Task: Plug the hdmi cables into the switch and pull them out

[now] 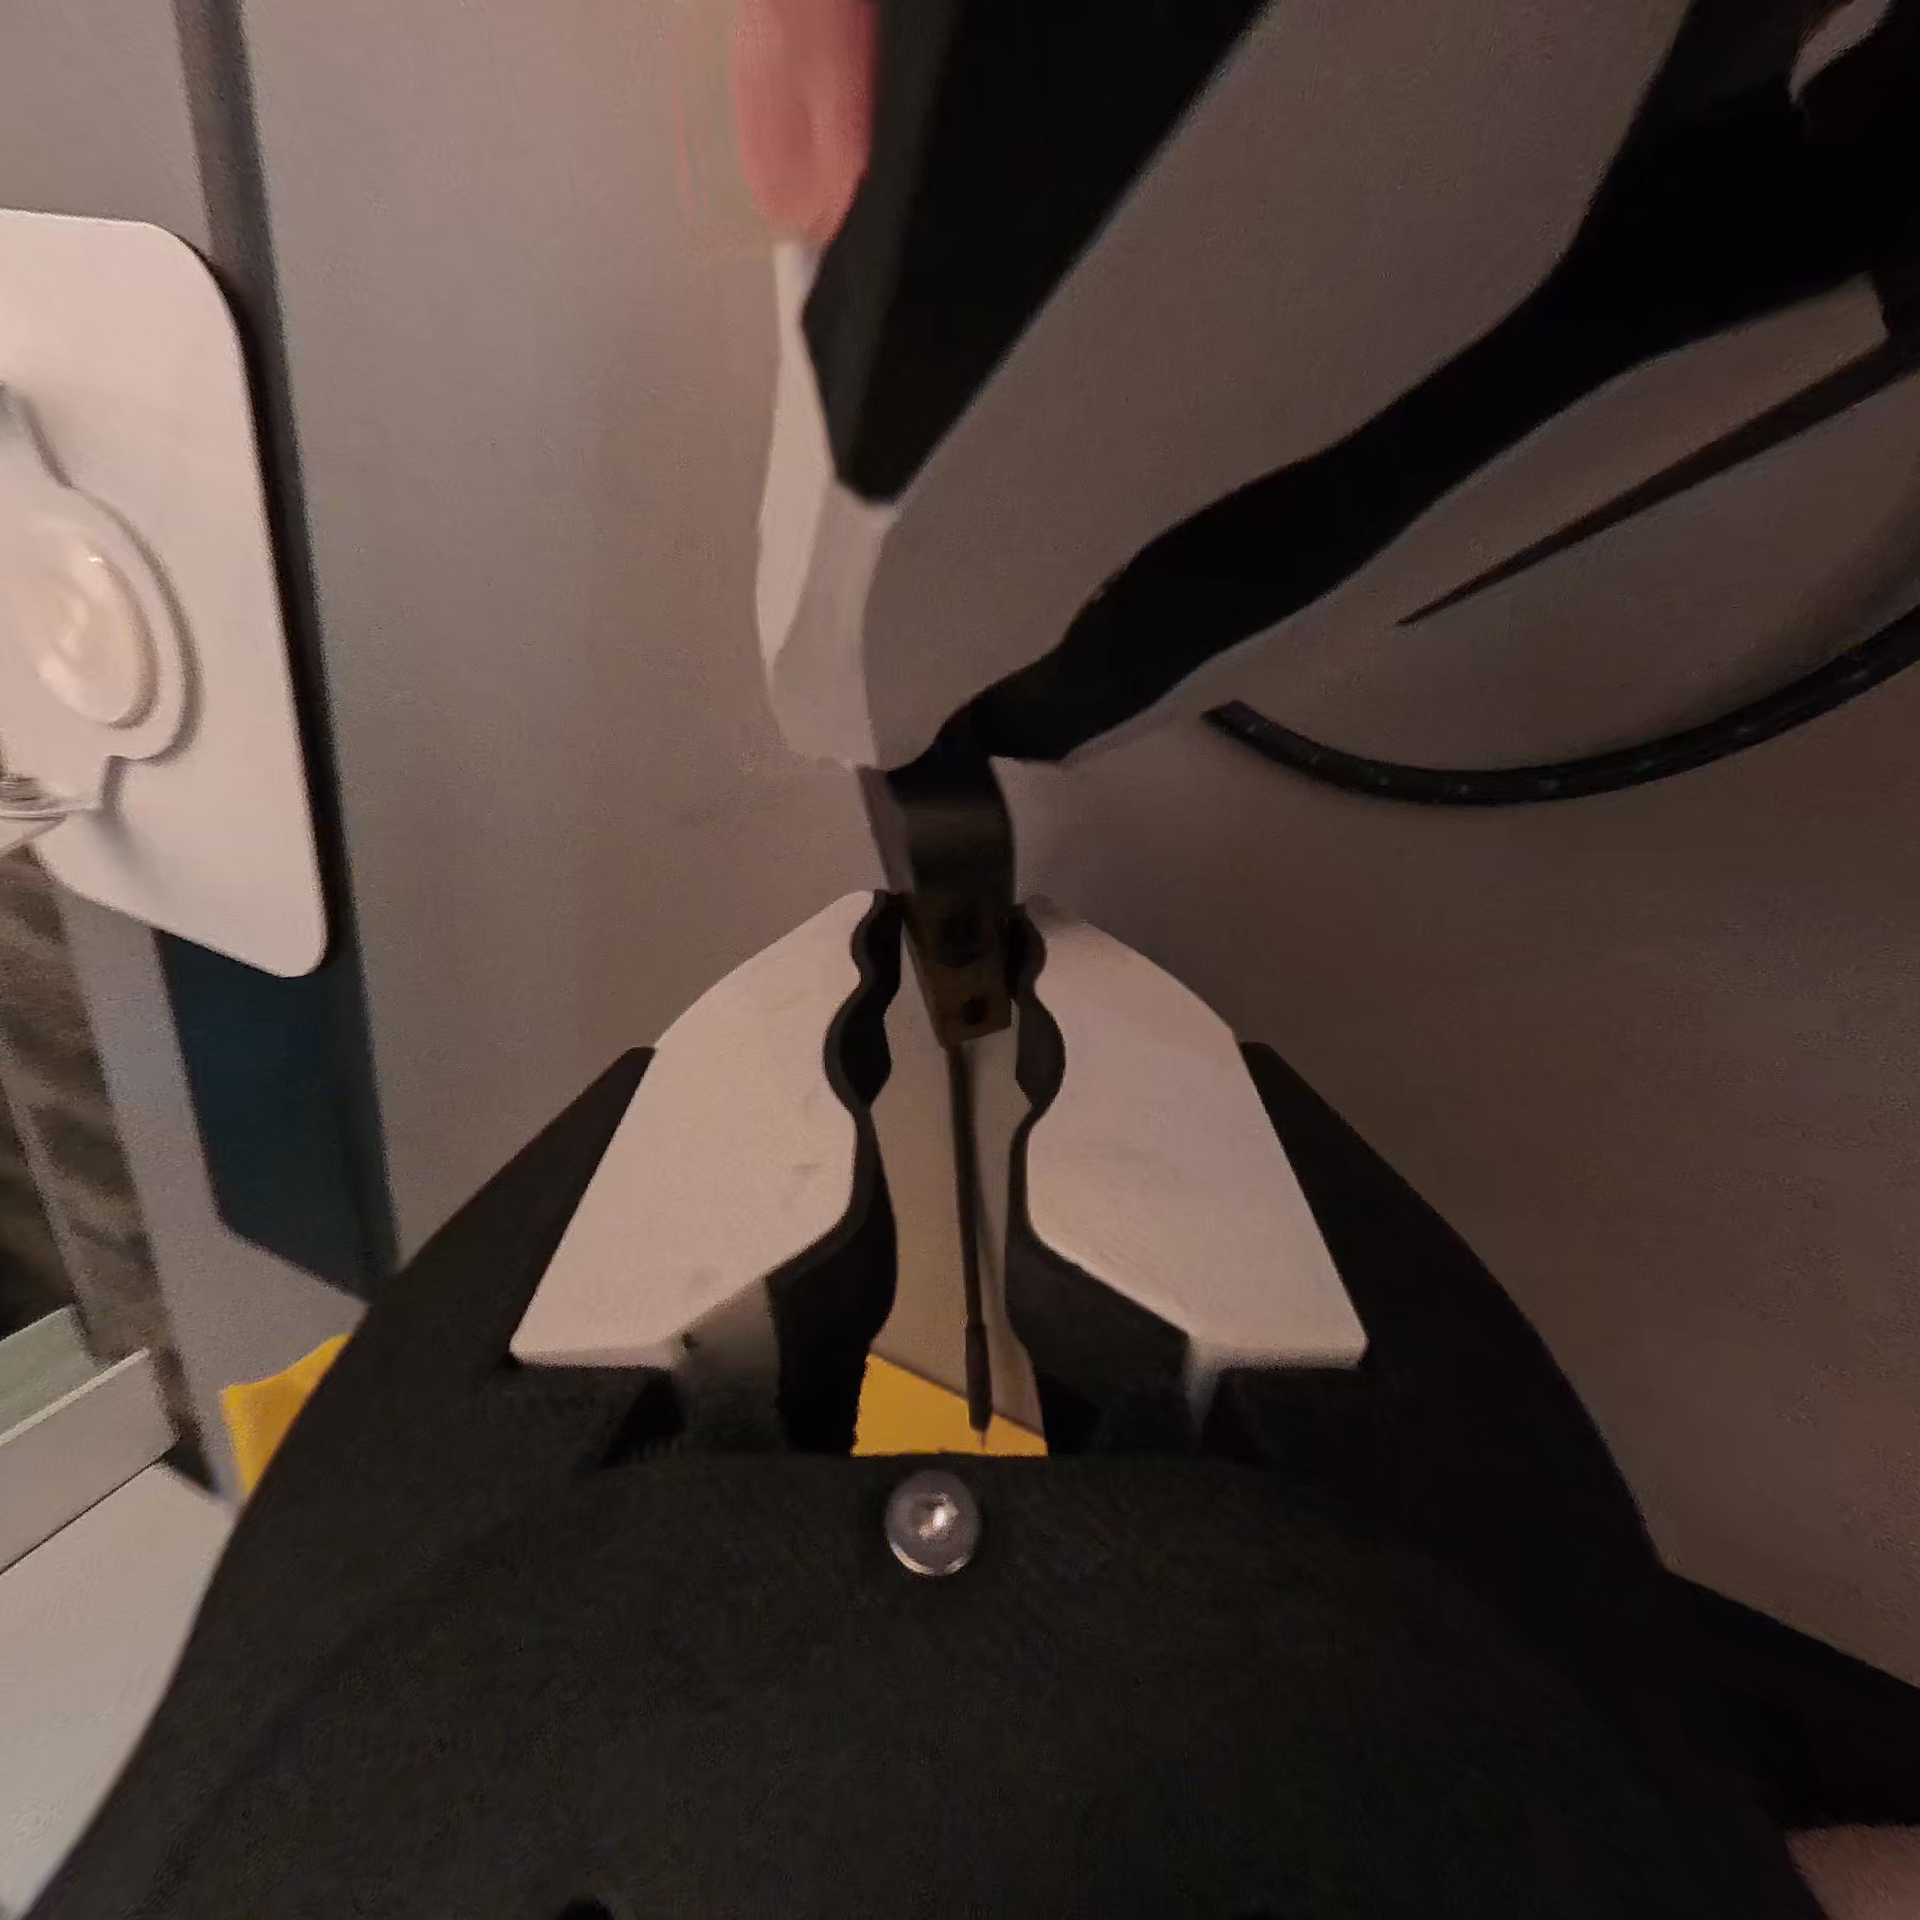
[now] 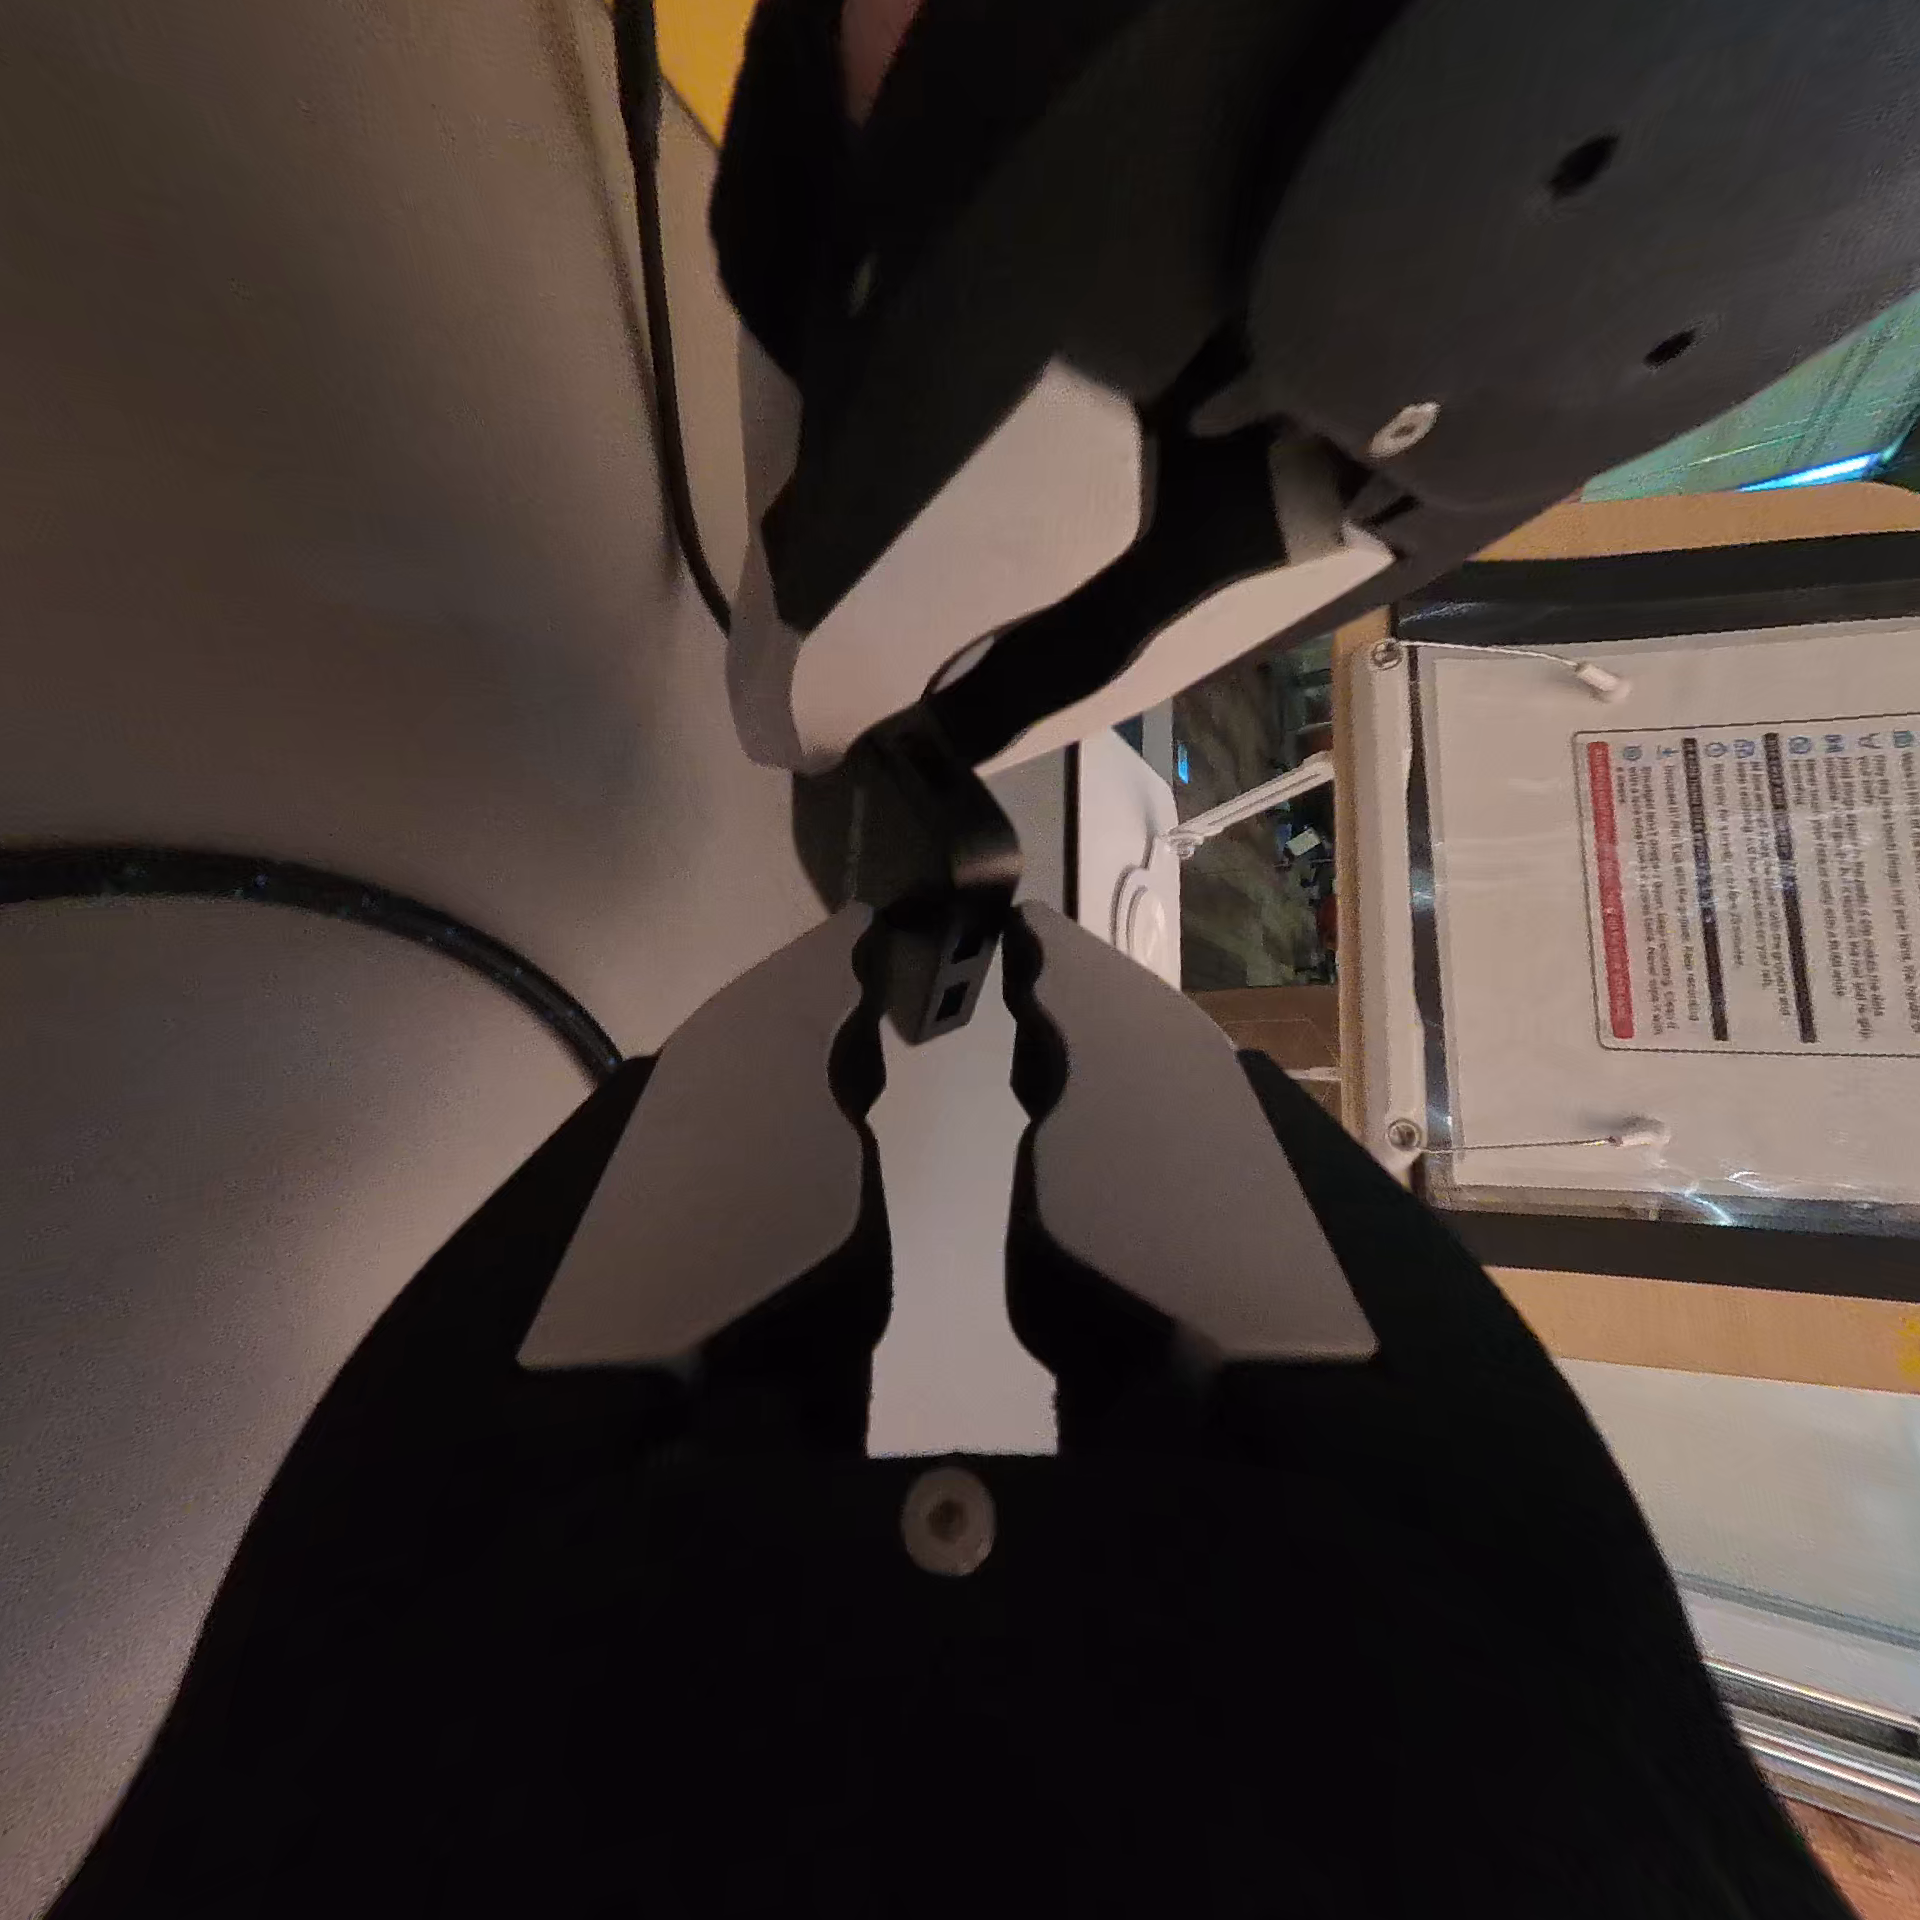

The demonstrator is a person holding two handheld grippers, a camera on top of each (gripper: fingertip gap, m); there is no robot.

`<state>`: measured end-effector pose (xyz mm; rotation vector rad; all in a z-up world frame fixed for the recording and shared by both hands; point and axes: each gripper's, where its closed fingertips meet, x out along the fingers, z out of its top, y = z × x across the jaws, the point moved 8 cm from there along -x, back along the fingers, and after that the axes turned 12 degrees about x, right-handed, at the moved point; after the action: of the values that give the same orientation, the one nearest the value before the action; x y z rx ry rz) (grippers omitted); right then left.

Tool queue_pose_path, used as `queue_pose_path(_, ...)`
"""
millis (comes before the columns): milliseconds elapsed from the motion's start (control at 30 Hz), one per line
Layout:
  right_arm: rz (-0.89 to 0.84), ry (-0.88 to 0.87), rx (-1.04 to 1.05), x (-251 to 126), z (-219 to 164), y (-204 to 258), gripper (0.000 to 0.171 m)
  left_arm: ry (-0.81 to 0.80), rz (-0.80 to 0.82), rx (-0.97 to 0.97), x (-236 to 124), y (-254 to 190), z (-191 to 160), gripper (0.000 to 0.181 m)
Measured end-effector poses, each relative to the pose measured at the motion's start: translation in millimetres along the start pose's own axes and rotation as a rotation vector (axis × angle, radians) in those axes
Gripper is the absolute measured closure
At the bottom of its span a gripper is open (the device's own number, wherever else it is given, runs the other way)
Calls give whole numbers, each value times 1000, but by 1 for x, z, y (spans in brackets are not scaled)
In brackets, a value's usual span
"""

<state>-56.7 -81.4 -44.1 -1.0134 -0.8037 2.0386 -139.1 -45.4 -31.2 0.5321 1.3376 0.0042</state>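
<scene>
A small black HDMI connector piece point(image 1: 940, 831) hangs in mid-air between two grippers that meet tip to tip. My left gripper point(image 1: 948, 940) is shut on its lower, brownish end point(image 1: 961, 982), which has small holes. A thin dark wire point(image 1: 971, 1195) runs down from it between the fingers. My right gripper point(image 1: 925, 764) comes in from above and pinches the upper end. In the right wrist view my right gripper point(image 2: 940, 925) is shut on the end with two rectangular holes point(image 2: 951, 987), and the left gripper point(image 2: 883, 748) holds the far end. A black cable point(image 1: 1558, 779) curves away behind. I cannot make out a separate switch body.
A grey surface point(image 1: 520, 520) fills the background. A white plate with a clear plastic hook point(image 1: 156, 582) is on the left. A yellow patch point(image 1: 904, 1413) shows under the left gripper. In the right wrist view a framed printed sheet point(image 2: 1662, 914) on a brown board point(image 2: 1610, 1340) is on the right.
</scene>
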Motion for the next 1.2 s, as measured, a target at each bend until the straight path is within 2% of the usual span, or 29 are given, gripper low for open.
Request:
queue_pose_path(67,1,33,-35,4,-7,3,154,-17,-42,-33,4,1,-2,157)
queue_pose_path(200,17,130,-49,15,-20,10,155,-8,-43,-25,17,3,-2,161)
queue_pose_path(433,-18,367,-94,30,-39,15,153,22,52,-67,44,10,8,159)
queue_pose_path(500,-15,377,-132,24,-36,14,160,5,85,-101,48,14,7,159)
queue_pose_path(567,19,333,-156,15,-27,13,160,3,86,-162,54,20,3,159)
queue_pose_path(600,45,319,-160,10,-22,12,159,-4,63,-189,58,21,0,165)
queue_pose_path(767,35,138,-86,-38,18,-20,162,-95,23,-302,58,29,-6,165)
queue_pose_path(900,-221,2,-25,-104,40,-71,162,-208,55,-334,36,36,-1,159)
queue_pose_path(967,-324,-50,28,-135,43,-90,162,-330,80,-291,26,33,14,155)
queue_pose_path(1067,-401,-124,89,-172,44,-106,162,-496,5,-200,24,12,52,144)
queue_pose_path(1133,-428,-177,117,-191,44,-112,161,-546,-50,-117,31,-8,80,134)
queue_pose_path(1200,-448,-217,139,-206,45,-115,161,-555,-30,1,39,-26,103,135)
